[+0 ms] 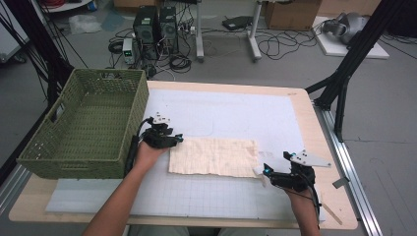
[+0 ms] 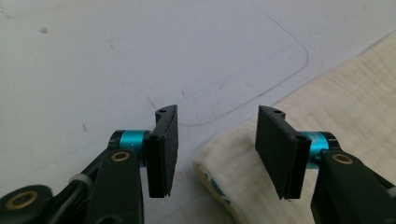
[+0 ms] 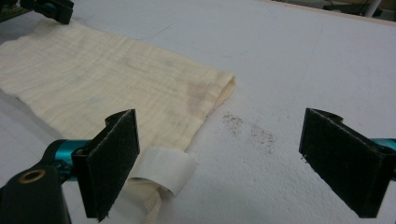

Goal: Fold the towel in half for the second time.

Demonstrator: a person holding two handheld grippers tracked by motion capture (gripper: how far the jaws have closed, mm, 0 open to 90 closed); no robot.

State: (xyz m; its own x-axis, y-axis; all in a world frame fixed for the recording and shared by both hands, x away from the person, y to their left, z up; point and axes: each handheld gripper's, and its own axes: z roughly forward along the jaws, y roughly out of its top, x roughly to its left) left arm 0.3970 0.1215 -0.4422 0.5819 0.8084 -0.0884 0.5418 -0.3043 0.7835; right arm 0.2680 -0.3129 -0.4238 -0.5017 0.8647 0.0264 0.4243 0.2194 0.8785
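Nearest to us, our right gripper (image 1: 266, 173) sits at the near right corner of the folded cream cloth (image 1: 214, 156), jaws spread wide and holding nothing. In the right gripper view, the cloth's white tag (image 3: 164, 171) lies just inside the left-hand jaw, and bare speckled mat (image 3: 289, 70) fills the rest of the gap. We judge that it is lined up to take that corner.

Farther off, our left gripper (image 1: 180, 139) straddles the far left corner. Its jaws stand partly open, with the rounded fold (image 2: 219, 163) between them, nearer the right-hand jaw; the pads are not pressing it.

Beyond both jaws the mat is open, so there is room to lift or fold. The green basket (image 1: 88, 125) stands close outside the left hand.
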